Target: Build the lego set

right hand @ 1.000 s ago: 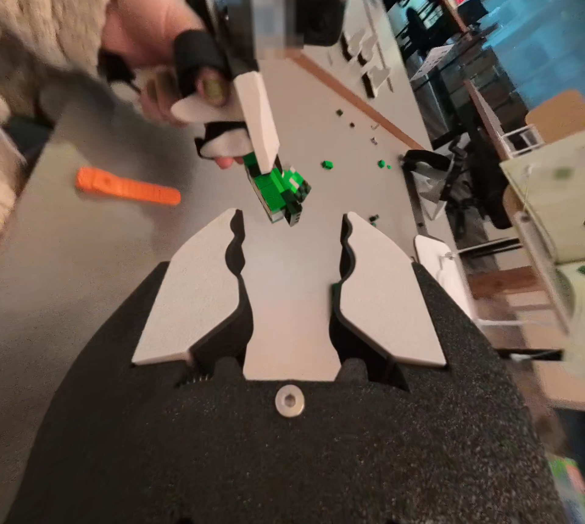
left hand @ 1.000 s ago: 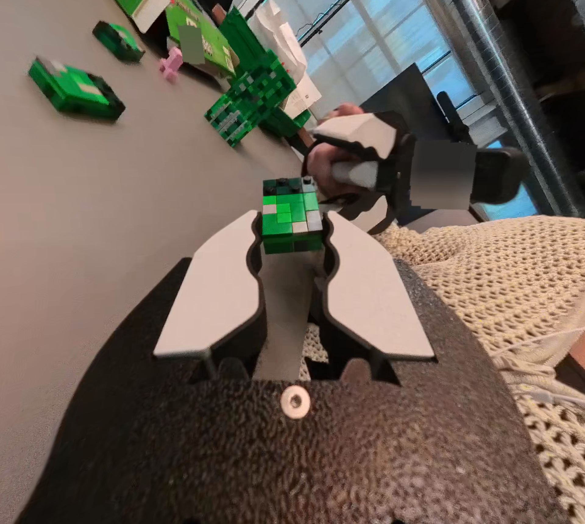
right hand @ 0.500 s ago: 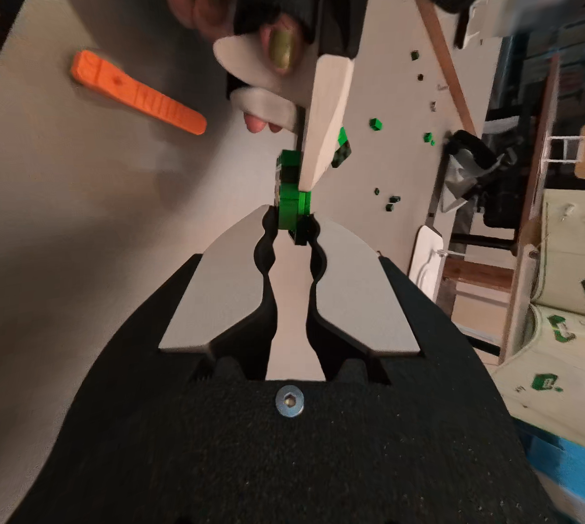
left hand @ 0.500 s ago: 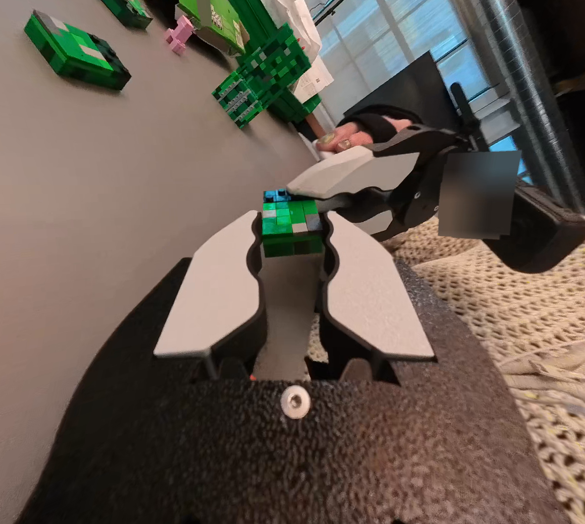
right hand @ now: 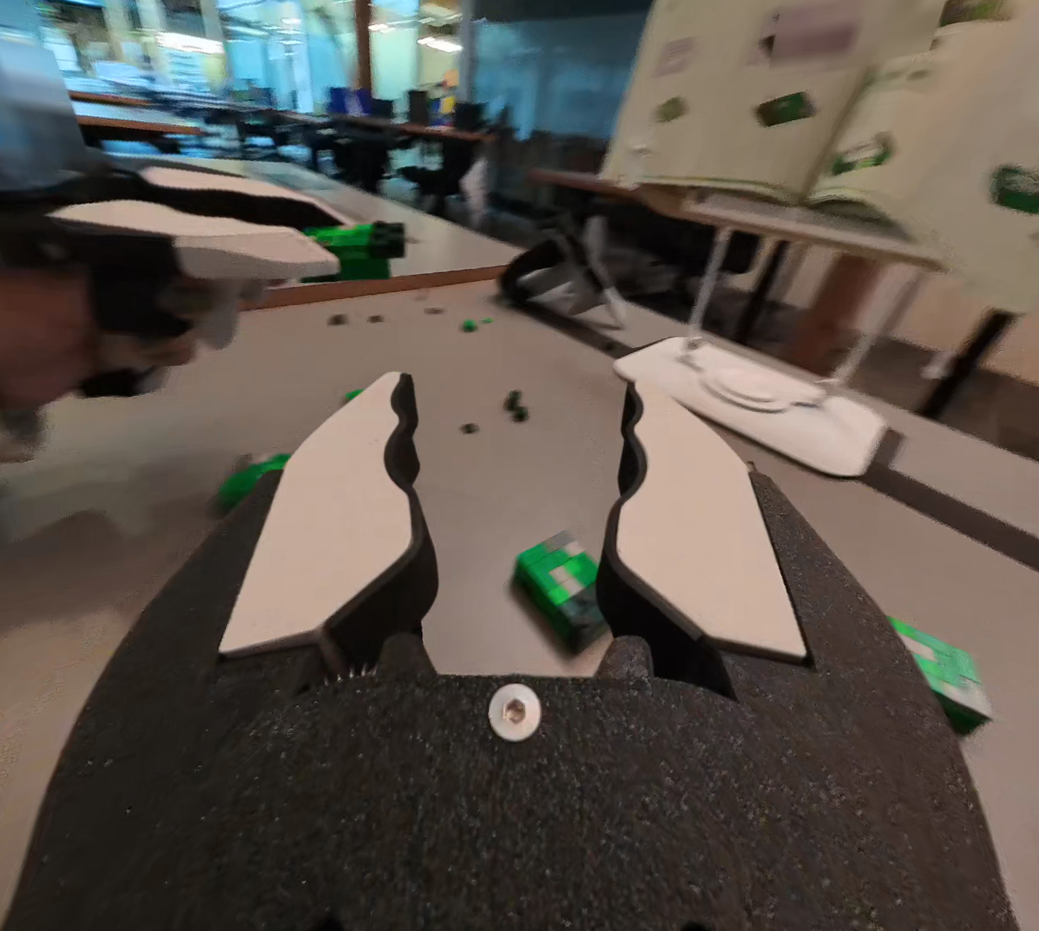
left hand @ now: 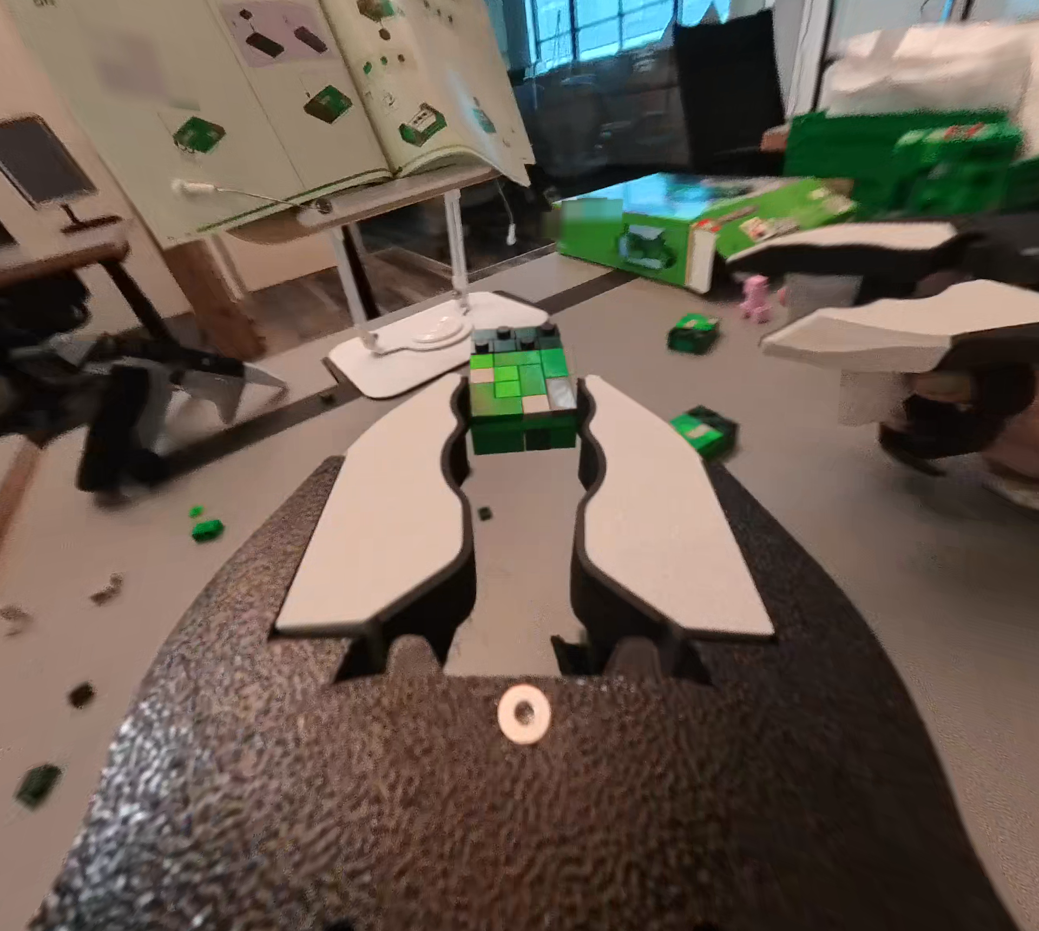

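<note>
My left gripper (left hand: 523, 386) is shut on a small green lego block (left hand: 520, 400) with dark studs at its far end and holds it above the grey table (left hand: 843, 594). The right wrist view shows it at the left, with the block (right hand: 360, 246) between its fingers. My right gripper (right hand: 516, 386) is open and empty, low over the table. A green lego block (right hand: 562, 586) lies on the table between its fingers, near their base. Its white fingers (left hand: 899, 336) show at the right edge of the left wrist view, apart from the held block.
An open instruction booklet (left hand: 281, 60) rests on a stand with a white base (left hand: 427, 347) at the table's far edge. A green box (left hand: 674, 229), a pink figure (left hand: 756, 296) and green blocks (left hand: 703, 431) (right hand: 944, 679) lie around. Small loose pieces (right hand: 472, 325) dot the table.
My right gripper has opened and pulled away from the block that my left gripper holds. Both views have swung round to face the booklet stand. The left grip is unchanged.
</note>
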